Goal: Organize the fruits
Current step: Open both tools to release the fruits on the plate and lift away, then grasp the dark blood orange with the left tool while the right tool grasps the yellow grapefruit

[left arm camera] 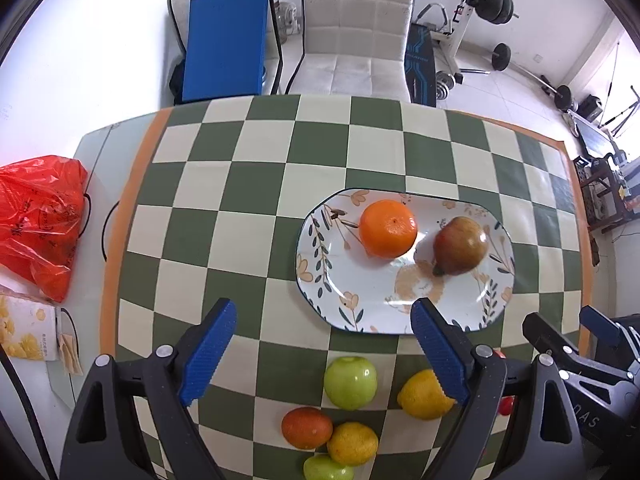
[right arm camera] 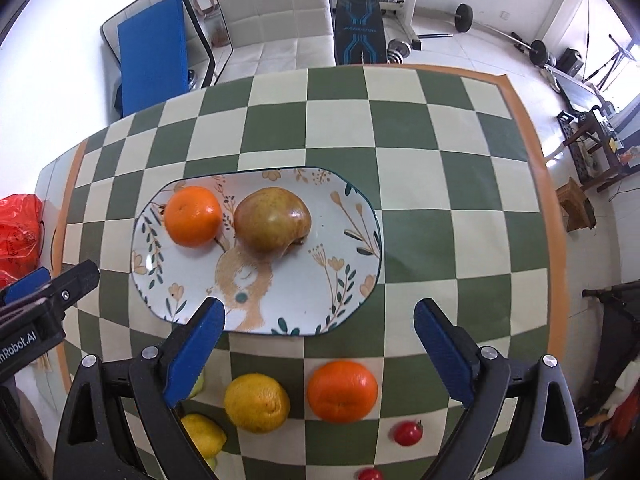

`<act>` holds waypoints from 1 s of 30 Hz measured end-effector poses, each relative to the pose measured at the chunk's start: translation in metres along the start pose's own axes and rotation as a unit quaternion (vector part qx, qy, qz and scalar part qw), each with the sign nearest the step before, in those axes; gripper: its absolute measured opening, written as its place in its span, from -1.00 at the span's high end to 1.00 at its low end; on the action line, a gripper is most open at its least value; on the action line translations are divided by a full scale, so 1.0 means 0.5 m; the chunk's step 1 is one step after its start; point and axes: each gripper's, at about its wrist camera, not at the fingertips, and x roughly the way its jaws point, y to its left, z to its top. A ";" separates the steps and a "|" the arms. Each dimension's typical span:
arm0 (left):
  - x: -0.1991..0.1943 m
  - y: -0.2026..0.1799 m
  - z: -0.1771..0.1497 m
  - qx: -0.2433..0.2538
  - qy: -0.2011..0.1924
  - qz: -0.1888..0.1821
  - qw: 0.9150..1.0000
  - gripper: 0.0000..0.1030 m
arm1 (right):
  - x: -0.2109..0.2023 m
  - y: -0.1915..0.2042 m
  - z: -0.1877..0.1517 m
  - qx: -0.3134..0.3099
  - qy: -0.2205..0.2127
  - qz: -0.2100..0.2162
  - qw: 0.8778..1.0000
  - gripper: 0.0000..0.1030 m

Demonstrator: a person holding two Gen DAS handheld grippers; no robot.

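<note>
**Left wrist and right wrist views: two fruits plated, both hand-held grippers empty**

Left wrist view: the left hand-held gripper [left arm camera: 324, 352] points steeply down at the bench [left arm camera: 256, 184], which is covered by a green-and-cream checked cloth. Its blue pads stand wide apart with nothing between them. A patterned plate [left arm camera: 344, 300] lies beyond the fingertips, right of centre. On it sit an orange [left arm camera: 387, 228] and, just beside it, a reddish-brown pear [left arm camera: 460, 246]; whether the two touch cannot be told. Loose fruit lies on the cloth nearer the camera than the plate: a green apple [left arm camera: 350, 382], a lemon [left arm camera: 422, 396] partly behind the right finger, and a tight cluster of a red-orange fruit [left arm camera: 306, 427], a yellow fruit [left arm camera: 353, 443] and a second green apple [left arm camera: 327, 469]. A red plastic bag [left arm camera: 38, 224] lies at the left edge of the bench, off the cloth.

Right wrist view: the right hand-held gripper [right arm camera: 316, 340] also points down, pads spread wide and empty. The plate shows between and beyond its fingers, with the same orange left of the pear. Nearer the camera lie a yellow citrus [right arm camera: 257, 402], a second orange [right arm camera: 342, 390], and two small red tomatoes [right arm camera: 407, 433] well apart from the plate. The left hand-held gripper shows at the left edge.
</note>
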 end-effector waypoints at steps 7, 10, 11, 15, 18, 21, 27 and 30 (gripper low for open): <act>-0.096 0.010 -0.046 0.008 -0.037 -0.011 0.999 -0.73 | -0.107 0.007 -0.052 0.003 -0.036 -0.005 0.999 -0.89; -0.129 0.013 -0.063 0.007 -0.048 -0.017 0.999 -0.73 | -0.148 0.009 -0.074 0.003 -0.049 -0.008 0.999 -0.89; -0.139 0.013 -0.069 0.007 -0.052 -0.019 0.998 -0.73 | -0.161 0.009 -0.081 0.005 -0.054 -0.008 0.999 -0.89; -0.177 0.012 -0.087 0.009 -0.067 -0.026 0.997 -0.73 | -0.210 0.008 -0.110 0.012 -0.071 -0.007 0.997 -0.89; -0.197 0.010 -0.097 0.011 -0.078 -0.025 0.997 -0.73 | -0.242 0.008 -0.129 0.018 -0.081 -0.004 0.997 -0.89; -0.212 0.009 -0.106 0.012 -0.085 -0.027 0.996 -0.73 | -0.268 0.010 -0.144 0.020 -0.093 -0.006 0.995 -0.89; -0.206 0.000 -0.106 0.024 -0.082 -0.012 0.996 -0.99 | -0.278 0.002 -0.159 0.036 -0.097 0.010 0.995 -0.89; -0.175 0.009 -0.100 0.015 -0.071 -0.006 0.997 -0.99 | -0.257 -0.003 -0.161 0.042 -0.080 0.028 0.996 -0.90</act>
